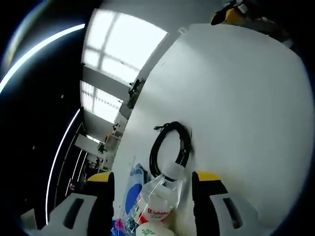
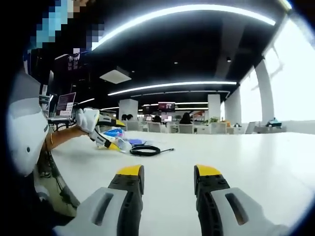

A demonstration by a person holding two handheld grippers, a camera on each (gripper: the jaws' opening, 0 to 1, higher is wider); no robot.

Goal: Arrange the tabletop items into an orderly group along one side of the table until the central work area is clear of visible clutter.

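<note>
The left gripper (image 1: 153,189) lay rolled sideways over the white table (image 1: 236,108), jaws parted around a clear bottle (image 1: 160,196) beside a coiled black cable (image 1: 170,147); the right gripper (image 2: 168,178) hovered level, jaws spread, holding nothing.

Daylight from the windows (image 1: 123,49) blows out to white glare in my left gripper view, and the white table (image 1: 236,108) glows evenly. In my right gripper view, ceiling light strips (image 2: 182,12) curve with fisheye distortion; the far office stays dim and soft.
</note>
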